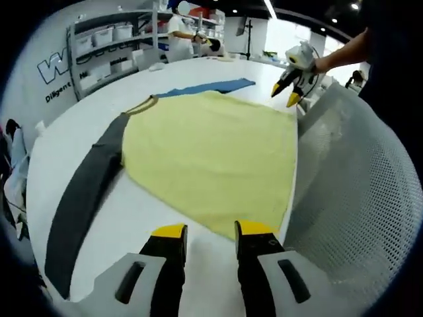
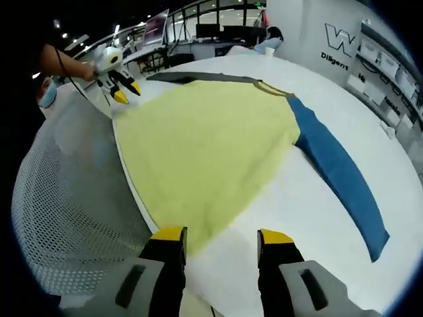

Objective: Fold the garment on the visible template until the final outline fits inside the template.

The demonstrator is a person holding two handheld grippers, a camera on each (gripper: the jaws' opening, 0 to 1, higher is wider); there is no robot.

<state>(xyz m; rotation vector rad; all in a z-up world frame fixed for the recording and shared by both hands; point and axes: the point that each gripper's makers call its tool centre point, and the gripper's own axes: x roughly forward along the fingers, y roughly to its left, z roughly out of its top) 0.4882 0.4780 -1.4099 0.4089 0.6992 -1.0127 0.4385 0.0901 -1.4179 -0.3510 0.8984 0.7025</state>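
We see a long-sleeved shirt [image 1: 211, 155] lying flat on the white worktop [image 1: 135, 218]; it's our landmark. Yellow body, one dark grey sleeve [image 1: 82, 198], one blue sleeve [image 1: 208, 87], both sleeves spread out away from the body.

Left gripper view, left to right: the grey sleeve runs along the shirt's left side, the yellow body sits mid-frame, and a white mesh sheet [image 1: 357, 191] borders the shirt's right edge, the hem touching or just overlapping it. The left hand-held gripper [image 1: 210, 231] hovers at the near corner of the hem, jaws apart, nothing between them. At the shirt's far right corner we see the right hand-held gripper [image 1: 285, 92], yellow tips slightly parted, empty.

Right gripper view, left to right: mesh sheet [image 2: 73, 205] left of the shirt [image 2: 205, 148], blue sleeve [image 2: 340, 175] stretching off its right side, grey sleeve [image 2: 198, 77] beyond it. The right hand-held gripper [image 2: 221, 238] sits at the near hem corner, jaws wide, holding nothing. The left hand-held gripper [image 2: 127, 91] is at the shirt's far left corner.

Shelving with bins [image 1: 109, 43] stands behind the worktop.
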